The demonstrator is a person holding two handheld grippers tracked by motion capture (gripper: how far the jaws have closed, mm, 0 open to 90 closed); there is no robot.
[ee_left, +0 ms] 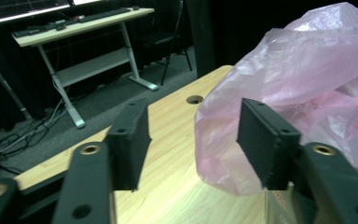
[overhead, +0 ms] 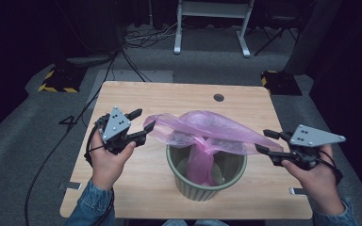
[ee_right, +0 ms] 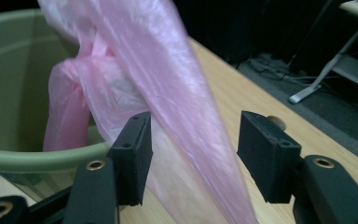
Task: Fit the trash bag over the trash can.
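Pink bag (overhead: pixel 202 129) lay draped across the green bin (overhead: pixel 206 181) near the desk's (overhead: pixel 169 94) front edge, apparently for lining. Left gripper (overhead: pixel 143 125) and right gripper (overhead: pixel 264 141) both released, flanking bag edges.

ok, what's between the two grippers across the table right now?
In the high view, the pink plastic bag stretches from the left gripper to the right gripper, draped over the green bin, with its middle hanging inside. Both jaws stand open.
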